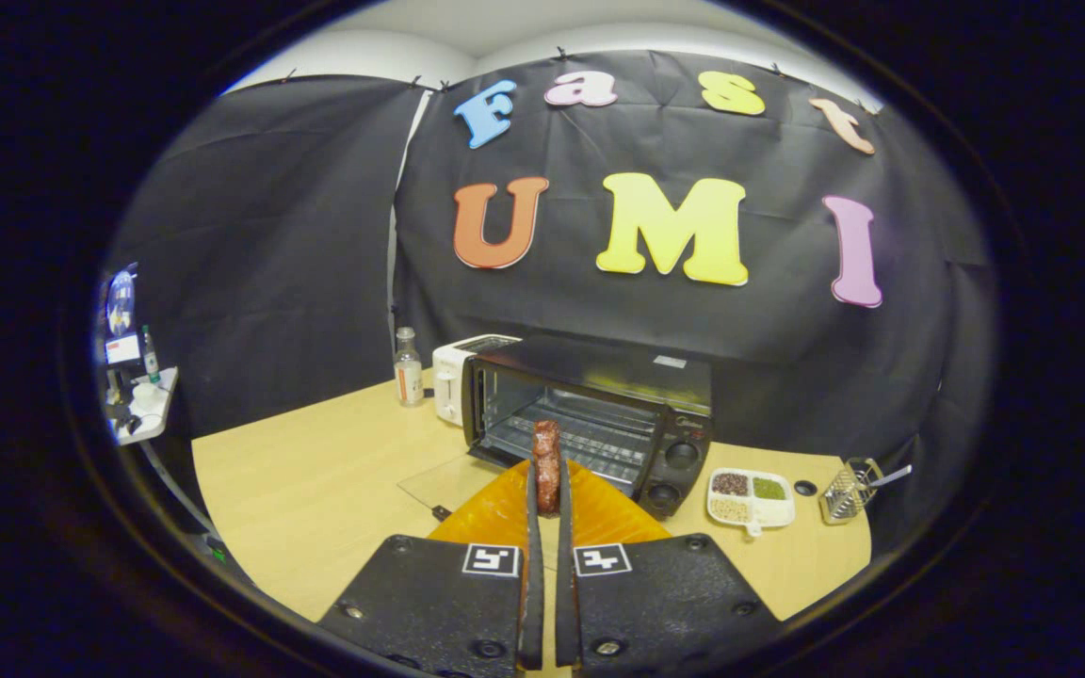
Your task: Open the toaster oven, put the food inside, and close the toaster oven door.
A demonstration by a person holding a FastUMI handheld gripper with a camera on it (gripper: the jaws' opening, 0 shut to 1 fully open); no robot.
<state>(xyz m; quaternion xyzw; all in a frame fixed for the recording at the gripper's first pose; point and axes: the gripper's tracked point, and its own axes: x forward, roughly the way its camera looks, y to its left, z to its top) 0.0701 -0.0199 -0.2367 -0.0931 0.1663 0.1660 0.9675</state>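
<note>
Wooden table (pixel 316 480), sausage (pixel 547 466) in claw (pixel 547 504)

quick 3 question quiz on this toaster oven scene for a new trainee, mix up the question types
1. True or false: the toaster oven door is already open.
2. What does the claw hold? A) a bottle B) a sausage-like piece of food C) a spoon
3. Fill in: the white divided dish sits on the table beside the oven, on its ____ side.

Key: 1 true, the glass door lies flat. 2 B, pinched between both fingers, upright, just ahead of the open oven. 3 knob.
</note>
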